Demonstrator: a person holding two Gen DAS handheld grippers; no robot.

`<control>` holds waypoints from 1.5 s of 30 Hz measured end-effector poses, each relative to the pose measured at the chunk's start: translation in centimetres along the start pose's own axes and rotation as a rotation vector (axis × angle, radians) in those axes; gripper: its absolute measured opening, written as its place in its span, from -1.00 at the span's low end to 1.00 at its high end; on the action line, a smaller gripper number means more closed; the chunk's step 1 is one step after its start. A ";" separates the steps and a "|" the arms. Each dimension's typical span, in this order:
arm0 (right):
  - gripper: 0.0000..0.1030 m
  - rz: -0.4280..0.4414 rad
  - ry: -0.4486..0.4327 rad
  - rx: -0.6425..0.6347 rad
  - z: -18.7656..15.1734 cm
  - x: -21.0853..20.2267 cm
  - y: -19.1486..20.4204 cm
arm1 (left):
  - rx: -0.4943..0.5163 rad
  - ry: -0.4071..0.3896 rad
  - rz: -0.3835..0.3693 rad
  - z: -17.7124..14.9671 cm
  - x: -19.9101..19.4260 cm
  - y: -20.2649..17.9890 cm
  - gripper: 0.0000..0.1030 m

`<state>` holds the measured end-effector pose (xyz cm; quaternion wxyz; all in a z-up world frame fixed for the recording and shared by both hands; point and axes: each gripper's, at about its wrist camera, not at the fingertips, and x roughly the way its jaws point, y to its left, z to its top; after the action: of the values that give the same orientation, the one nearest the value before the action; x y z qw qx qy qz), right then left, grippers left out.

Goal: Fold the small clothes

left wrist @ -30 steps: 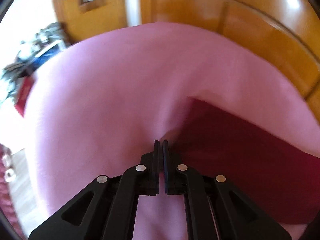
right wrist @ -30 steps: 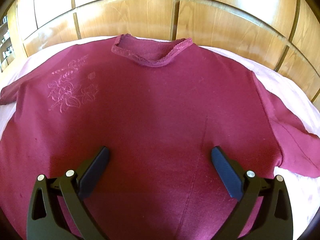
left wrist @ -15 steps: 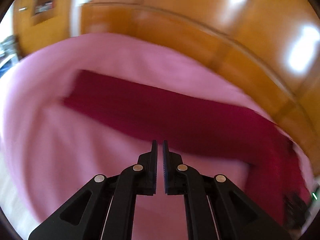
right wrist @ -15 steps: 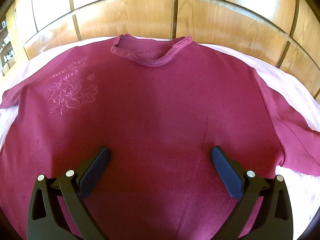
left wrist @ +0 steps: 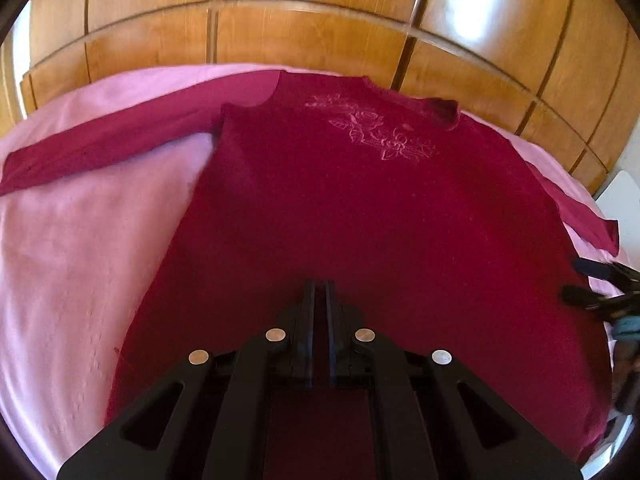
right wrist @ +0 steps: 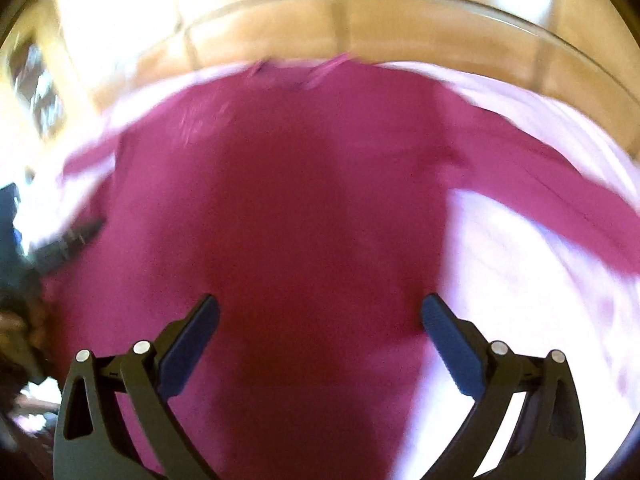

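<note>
A dark red long-sleeved top [left wrist: 340, 208] with pale flower embroidery [left wrist: 372, 132] lies flat, front up, on a pink bedsheet [left wrist: 80, 240], neck toward the wooden wall. Its left sleeve [left wrist: 108, 144] stretches out to the left. My left gripper [left wrist: 319, 286] is shut and empty, above the lower part of the top. My right gripper [right wrist: 320, 312] is open and empty over the top's [right wrist: 312, 208] lower part; it also shows at the right edge of the left wrist view [left wrist: 596, 284]. The right wrist view is blurred by motion.
A wooden panelled wall [left wrist: 320, 32] runs along the far edge of the bed. The left gripper [right wrist: 68, 236] shows blurred at the left of the right wrist view. A white surface [left wrist: 620, 200] lies beyond the bed's right corner.
My left gripper has swung right from the sleeve end and now faces the whole top, still shut. My right gripper has pulled back and shifted right, still open.
</note>
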<state>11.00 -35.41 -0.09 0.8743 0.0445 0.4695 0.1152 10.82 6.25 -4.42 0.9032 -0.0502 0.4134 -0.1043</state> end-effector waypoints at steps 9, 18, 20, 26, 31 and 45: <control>-0.05 -0.074 -0.243 0.803 -4.5 -7.6 -22.1 | -0.086 -0.025 -0.054 -0.1 0.8 0.3 -0.93; -0.16 -0.128 -0.338 1.122 -4.3 -5.6 -32.9 | -0.077 -0.029 -0.038 -0.1 0.9 0.1 -0.93; -0.16 -0.142 -0.340 1.107 -3.2 -5.0 -33.7 | -0.073 -0.028 -0.032 -0.1 0.9 0.0 -0.93; -0.82 -0.256 -0.291 0.978 0.3 -5.2 -33.9 | -0.063 -0.019 -0.002 -0.1 1.0 -0.4 -0.93; -0.83 -0.328 -0.319 0.887 2.0 -7.7 -32.0 | -0.075 -0.018 -0.010 -0.1 0.9 -0.1 -0.93; -0.84 0.047 -0.298 0.319 17.7 -2.2 -6.9 | -0.123 0.024 -0.068 0.5 0.5 0.8 -0.93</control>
<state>25.59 -42.08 10.26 0.9129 0.2097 0.3464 0.0522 11.63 6.94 -4.67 0.8892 -0.1185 0.4280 -0.1100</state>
